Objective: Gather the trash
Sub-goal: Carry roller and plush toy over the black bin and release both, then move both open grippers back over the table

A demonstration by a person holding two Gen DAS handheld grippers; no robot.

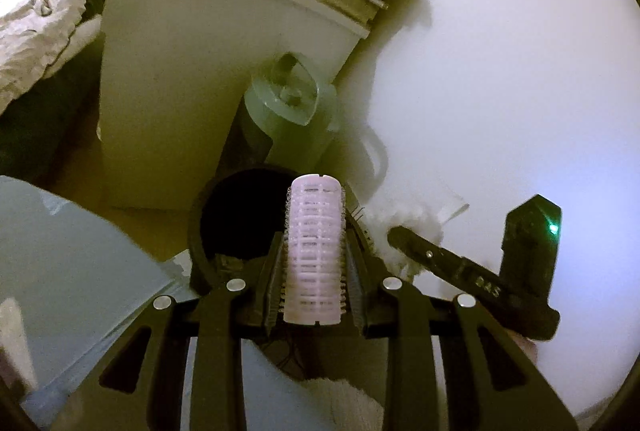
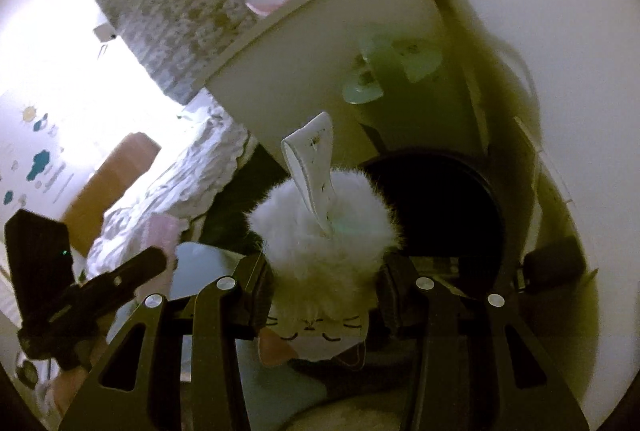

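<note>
- Left wrist view: the left claw is gripping a pink hair roller upright between its pads, just over the black bin.
- Right claw is clamping a fluffy white bunny toy, beside that black bin.
- White cabinet is standing behind the bin.

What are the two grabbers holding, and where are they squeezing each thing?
The left gripper squeezes a pink hair roller by its lower sides. The right gripper squeezes a fluffy white bunny toy across its furry middle.
</note>
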